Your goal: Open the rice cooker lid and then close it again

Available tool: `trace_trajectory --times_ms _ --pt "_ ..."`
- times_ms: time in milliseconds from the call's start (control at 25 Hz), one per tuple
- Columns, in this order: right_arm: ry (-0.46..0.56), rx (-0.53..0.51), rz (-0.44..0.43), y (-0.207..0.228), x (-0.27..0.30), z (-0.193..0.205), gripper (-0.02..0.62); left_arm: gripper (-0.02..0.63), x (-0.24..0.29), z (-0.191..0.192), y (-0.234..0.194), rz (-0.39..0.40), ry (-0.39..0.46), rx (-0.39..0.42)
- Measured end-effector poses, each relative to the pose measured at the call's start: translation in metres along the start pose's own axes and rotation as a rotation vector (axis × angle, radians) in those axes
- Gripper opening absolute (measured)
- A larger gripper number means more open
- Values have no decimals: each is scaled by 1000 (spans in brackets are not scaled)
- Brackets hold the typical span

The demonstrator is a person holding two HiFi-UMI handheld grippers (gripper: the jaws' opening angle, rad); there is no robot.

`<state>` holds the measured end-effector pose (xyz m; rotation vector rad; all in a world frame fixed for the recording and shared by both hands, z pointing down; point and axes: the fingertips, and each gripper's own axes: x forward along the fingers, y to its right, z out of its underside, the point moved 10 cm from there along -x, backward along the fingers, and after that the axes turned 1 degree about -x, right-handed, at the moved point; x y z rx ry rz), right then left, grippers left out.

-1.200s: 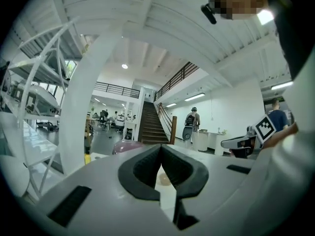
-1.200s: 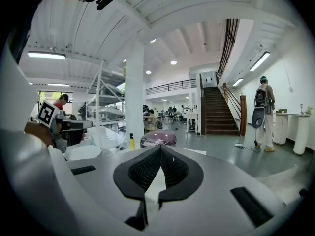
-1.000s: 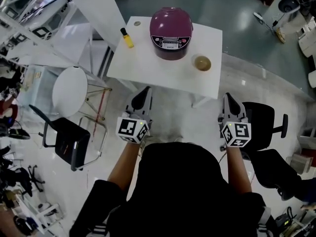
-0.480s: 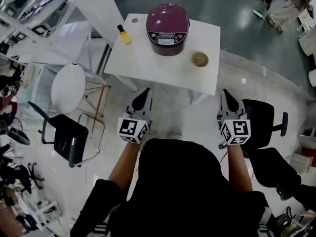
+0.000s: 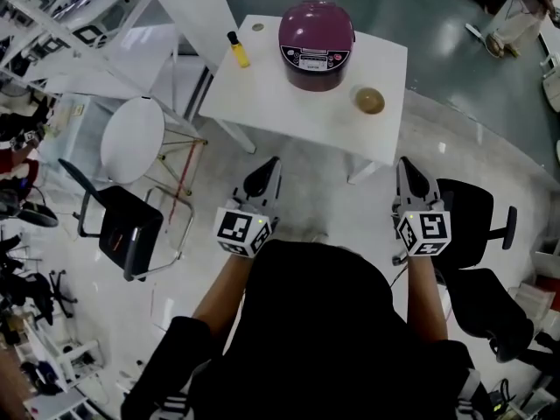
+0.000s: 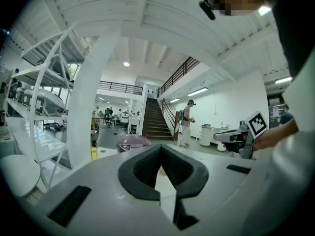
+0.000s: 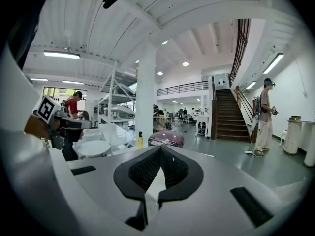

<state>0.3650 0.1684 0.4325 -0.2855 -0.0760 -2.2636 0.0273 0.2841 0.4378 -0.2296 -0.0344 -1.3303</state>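
My left tongs and right tongs are both closed on nothing, held mid-frame, well short of the white square table, too far to reach. The rounded purple rice cooker sits top centre, lid down: awaiting opening, or shut again.

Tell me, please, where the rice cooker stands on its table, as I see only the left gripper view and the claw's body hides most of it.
Observer: In the head view the rice cooker, closed, stands toward the far edge of the white table.
Operator: Thank you. Is anything beside it that I might knock?
Observer: A small bowl sits to its right, apart from it and nearer the person.
Operator: And is the right claw free?
Observer: The right gripper view shows the right claw shut with nothing between its jaws.
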Motion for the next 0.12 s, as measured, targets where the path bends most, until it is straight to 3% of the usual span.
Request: trace_trajectory --times_ms 120 --pt "-7 10 11 -7 -2 0 -2 2 -9 -3 2 15 13 -8"
